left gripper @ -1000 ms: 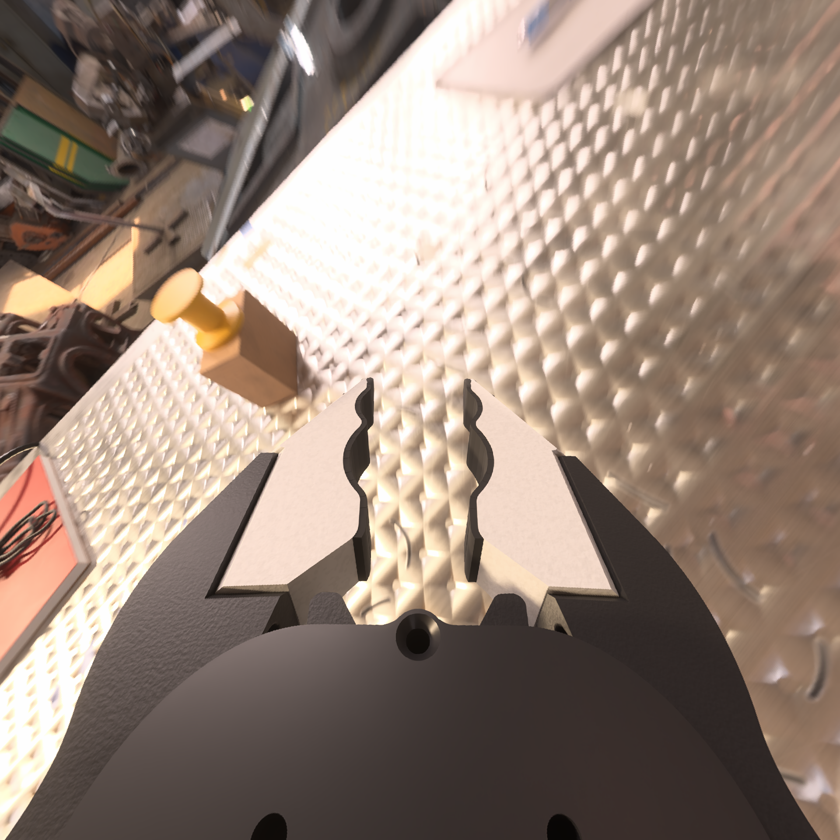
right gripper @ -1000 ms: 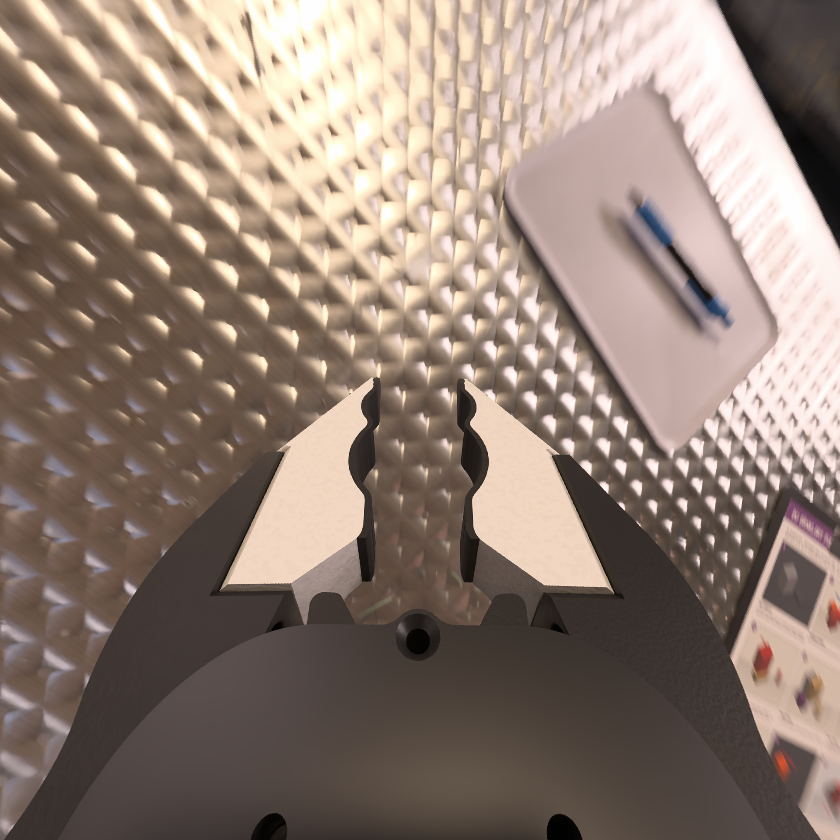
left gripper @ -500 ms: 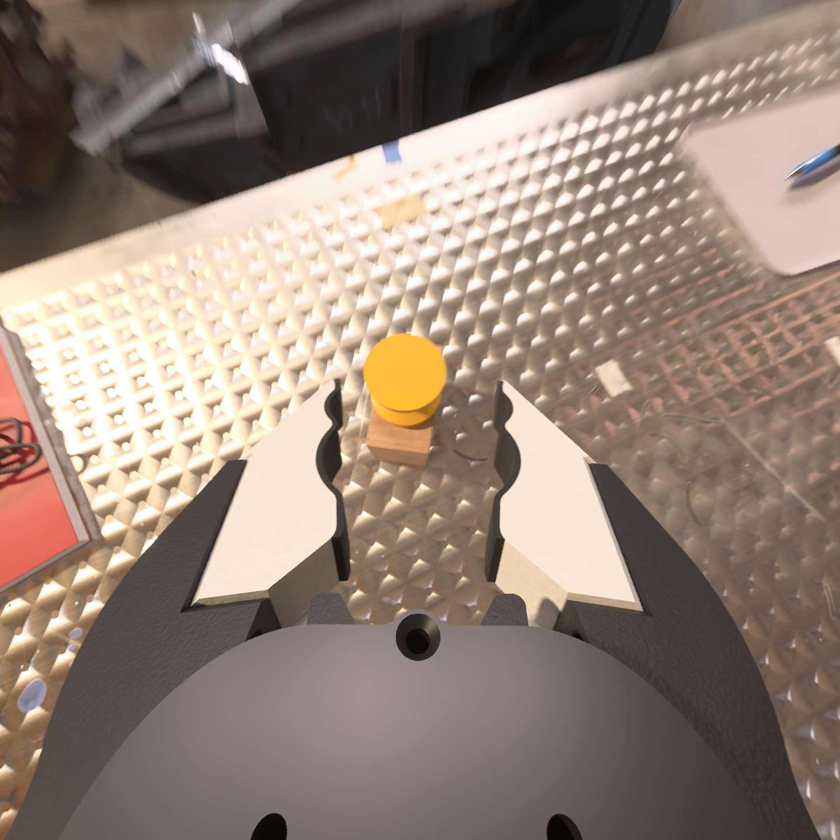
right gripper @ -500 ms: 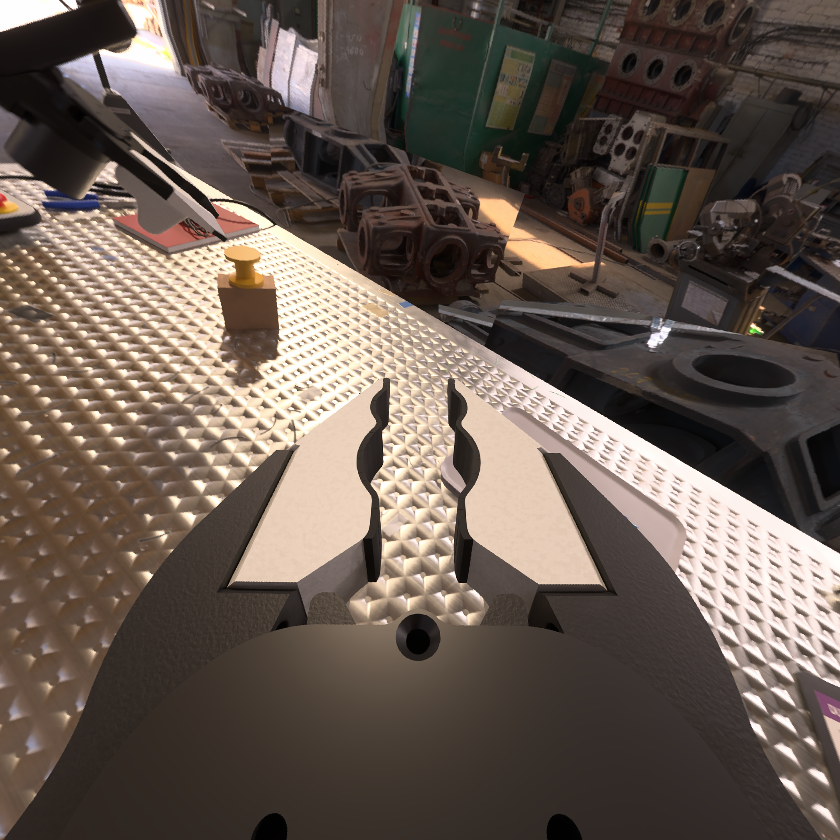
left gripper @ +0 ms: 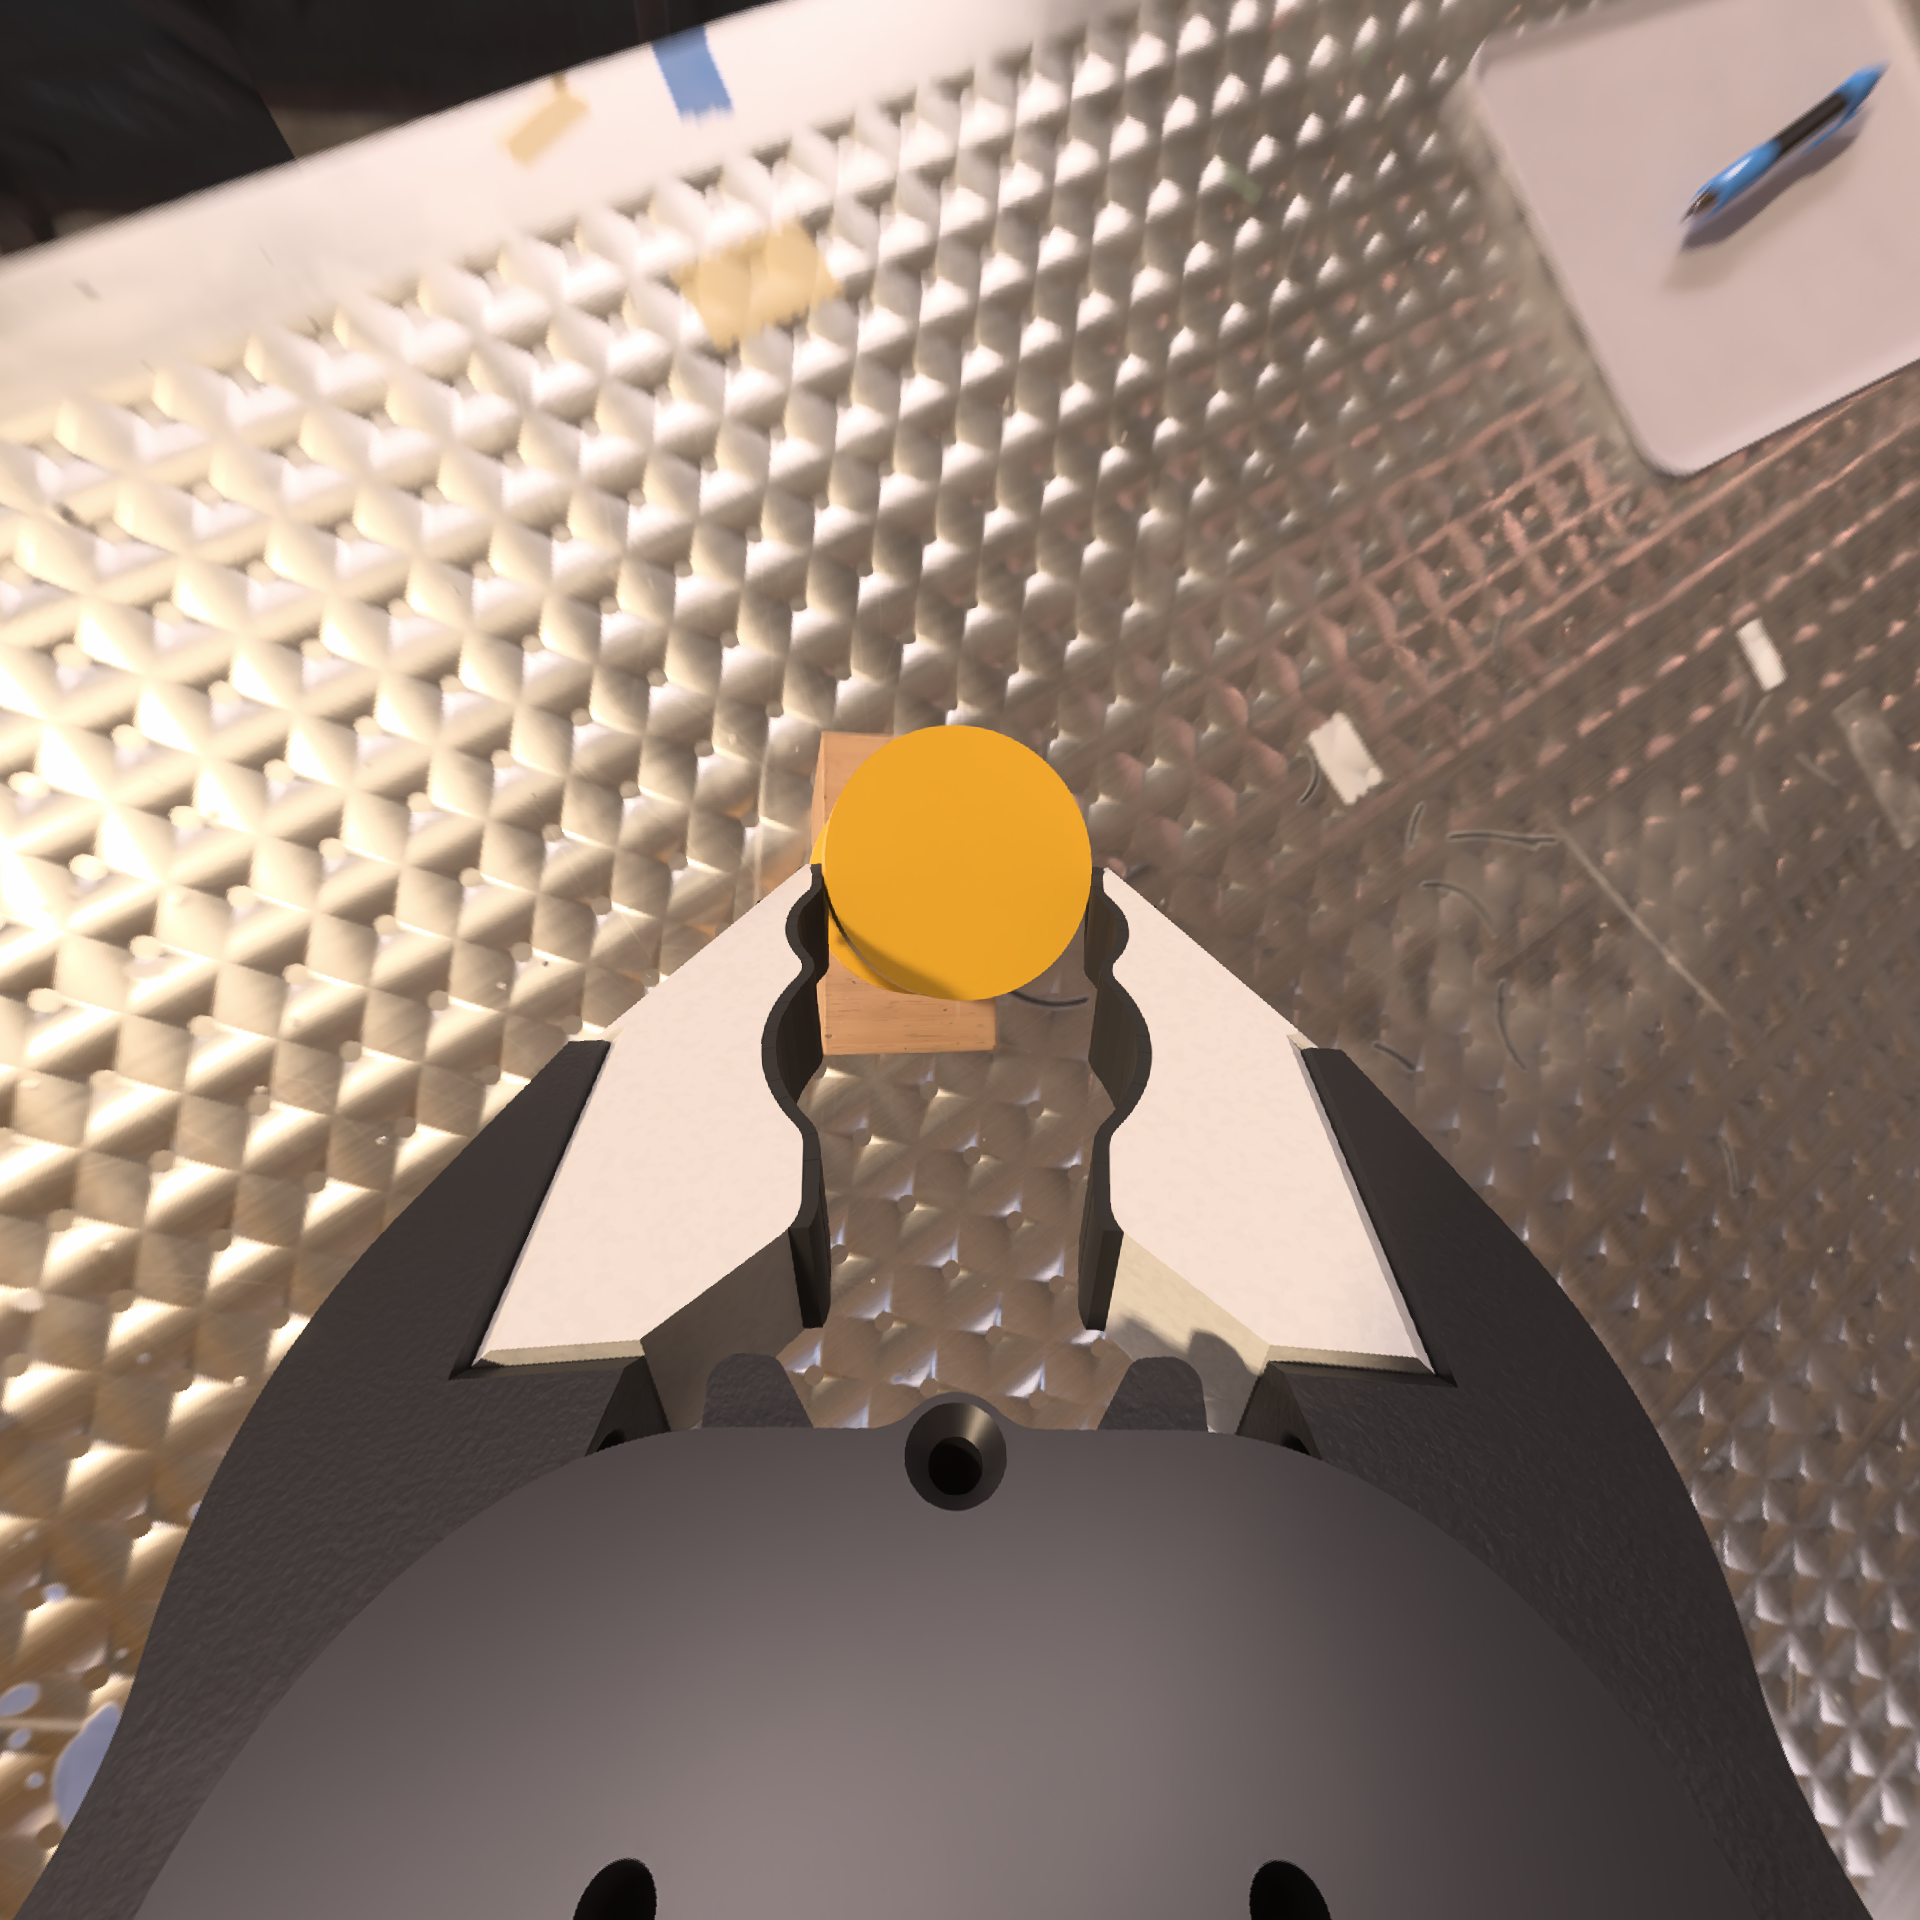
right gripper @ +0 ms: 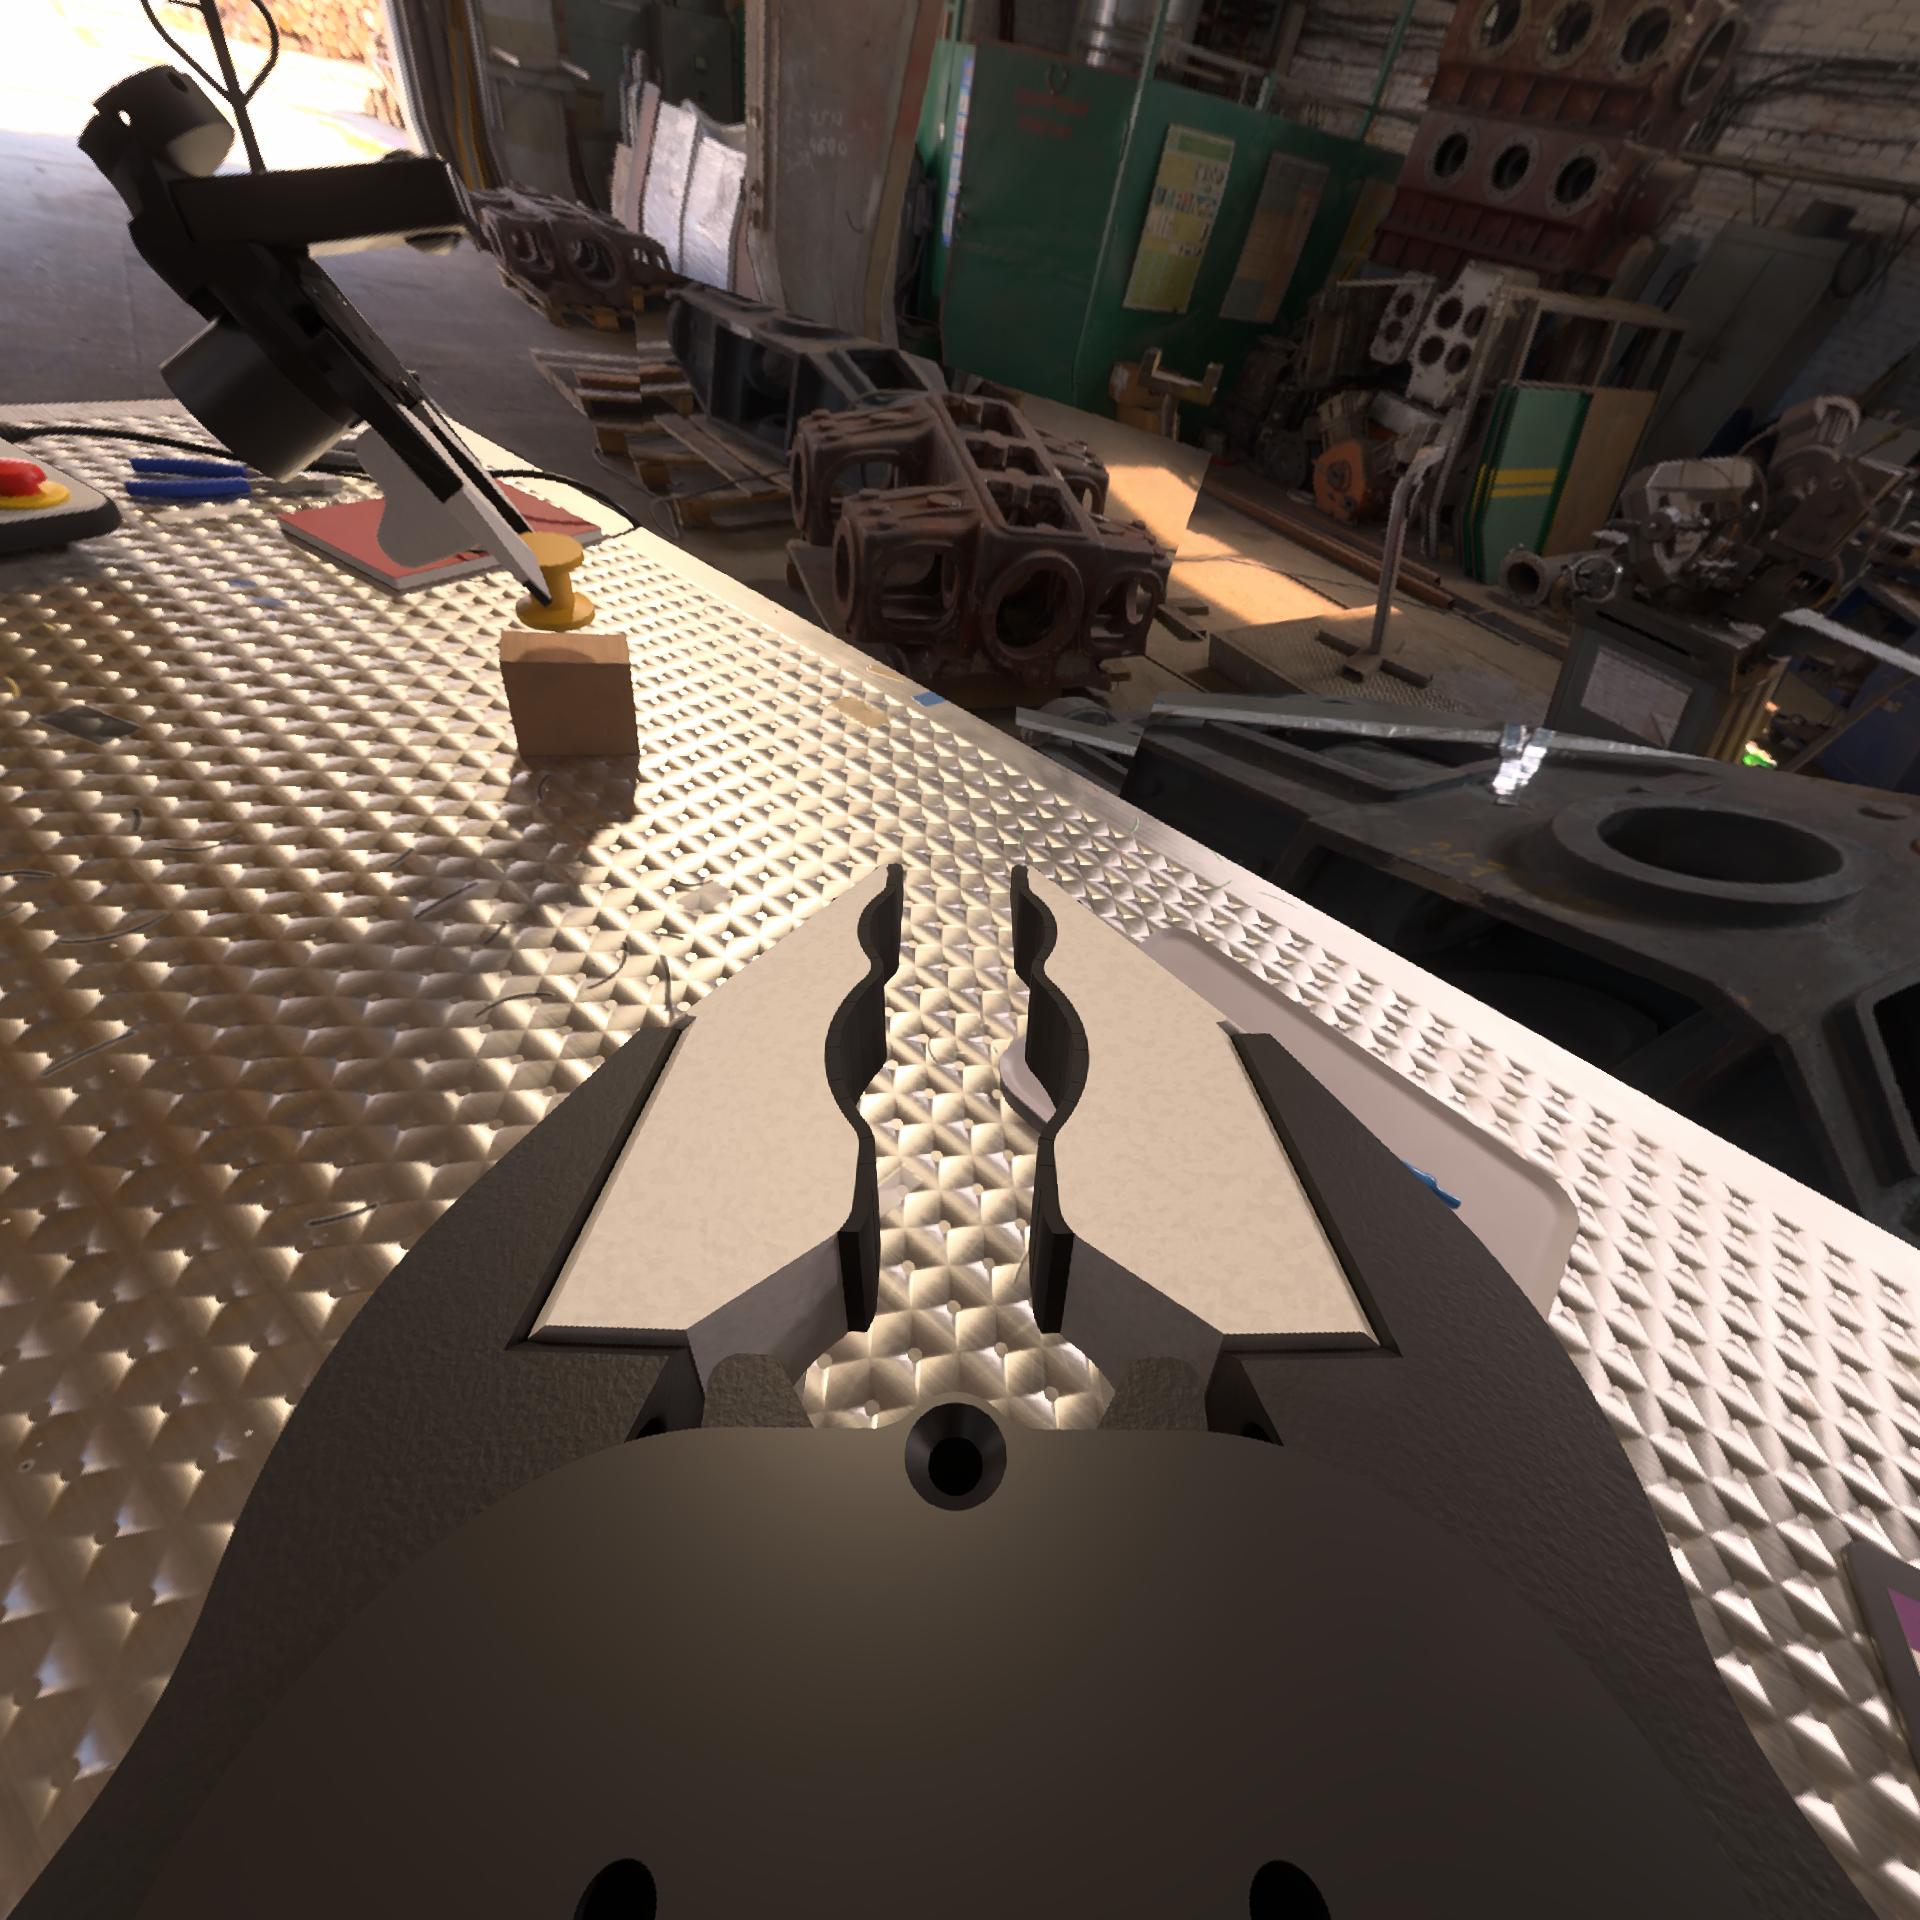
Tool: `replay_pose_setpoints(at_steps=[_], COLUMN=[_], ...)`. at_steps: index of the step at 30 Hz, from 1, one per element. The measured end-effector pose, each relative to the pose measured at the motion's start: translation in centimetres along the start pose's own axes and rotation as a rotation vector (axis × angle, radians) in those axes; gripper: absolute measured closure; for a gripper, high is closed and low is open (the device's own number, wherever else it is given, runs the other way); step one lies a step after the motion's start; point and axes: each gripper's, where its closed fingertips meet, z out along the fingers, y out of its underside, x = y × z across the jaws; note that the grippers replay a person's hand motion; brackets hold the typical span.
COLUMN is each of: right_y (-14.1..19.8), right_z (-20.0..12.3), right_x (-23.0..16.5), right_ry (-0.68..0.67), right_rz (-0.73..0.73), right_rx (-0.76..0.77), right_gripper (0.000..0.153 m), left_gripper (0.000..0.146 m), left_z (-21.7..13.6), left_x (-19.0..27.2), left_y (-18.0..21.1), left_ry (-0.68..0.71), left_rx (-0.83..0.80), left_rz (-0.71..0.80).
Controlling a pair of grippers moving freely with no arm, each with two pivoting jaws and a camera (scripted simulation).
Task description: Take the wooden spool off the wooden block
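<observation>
Wooden spool (left gripper: 956, 862), painted yellow, stands upright on a pale wooden block (left gripper: 902, 1023) on the studded metal table (left gripper: 416, 623), its long axis vertical and pointing almost straight up at the left gripper (left gripper: 954, 894) that hangs over it. From the left wrist view the spool's round top fills the gap between the two spread fingertips (left gripper: 1110, 914), one to either side of the cap, with no clear sign that either presses on it. The right wrist view shows the same meeting from the side: the left gripper (right gripper: 535, 587) slants down from the upper left, and its tips reach the spool (right gripper: 556, 587) at the waist under the cap, while the block (right gripper: 569, 691) sits flat beneath. Whether the tips touch the stem there is too small to tell. The right gripper (right gripper: 951, 894) hovers well apart over bare table, its fingers slightly parted and holding nothing, beside a white tray (right gripper: 1496, 1216). The left gripper is plainly the nearer, so the lift looks likely to fall to it: a squeeze on the stem, then a straight pull upward along the spool's axis so the block stays put.
</observation>
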Motion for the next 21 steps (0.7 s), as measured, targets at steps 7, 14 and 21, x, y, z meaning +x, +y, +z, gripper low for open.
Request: replay_pose_setpoints(at_steps=[7,14,21], right_y=[-2.5,-5.1,-6.9], right_z=[-0.7,-1.2,-1.4], right_x=[-1.4,-4.3,-8.6], right_ry=[0.002,-0.016,0.024], right_rz=[-0.041,-0.146,-0.426], right_rx=[0.104,0.229,0.321], right_gripper=[0.137,0.137,0.124], left_gripper=[0.097,0.097,0.097], left_z=[-10.3,-19.7,-20.1], left_x=[4.3,17.3,32.6], left_y=[-6.2,-9.9,-6.7], left_ry=[-0.017,0.125,0.582], left_rx=[0.343,0.694,0.828], left_rz=[0.157,0.432,0.58])
